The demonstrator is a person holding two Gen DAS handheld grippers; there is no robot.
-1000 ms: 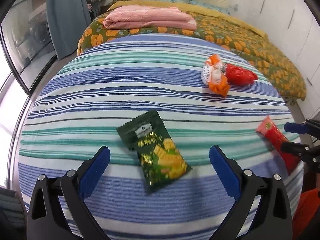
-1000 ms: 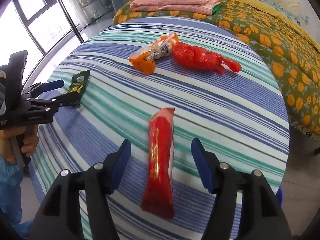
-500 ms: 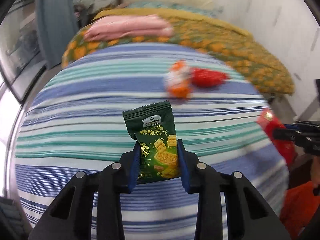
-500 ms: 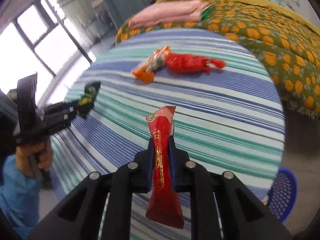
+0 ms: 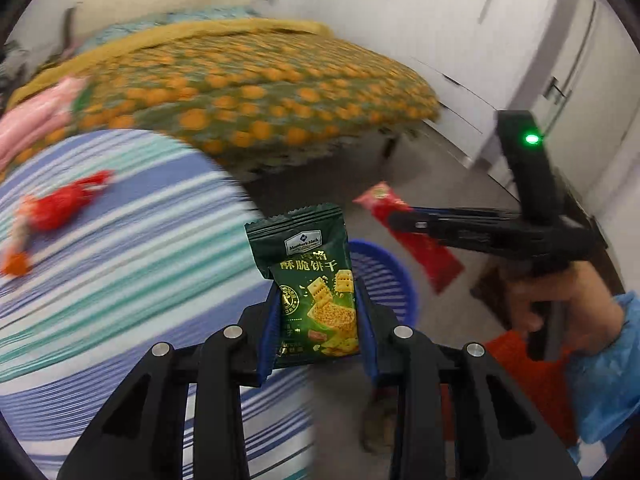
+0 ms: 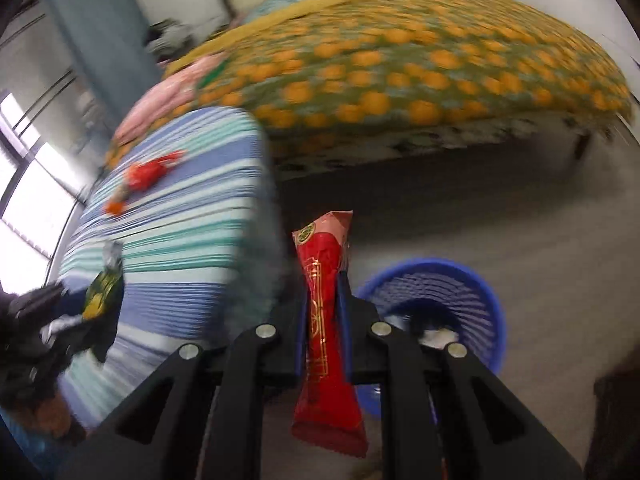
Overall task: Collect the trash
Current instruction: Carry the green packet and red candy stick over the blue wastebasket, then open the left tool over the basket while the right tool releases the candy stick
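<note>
My left gripper is shut on a green cracker packet, held upright in the air past the table's right edge. My right gripper is shut on a long red snack wrapper; it also shows in the left wrist view. A blue mesh trash basket stands on the floor just right of and below the red wrapper; it shows behind the green packet. A red wrapper and an orange-white wrapper lie on the striped table.
A bed with an orange-patterned cover stands behind the table, with folded pink cloth at its left end. White cupboards line the right wall. Grey floor lies between table, bed and basket.
Both grippers have swung right, off the table toward the blue basket, each still holding its packet. One second ago both were open over packets lying on the table.
</note>
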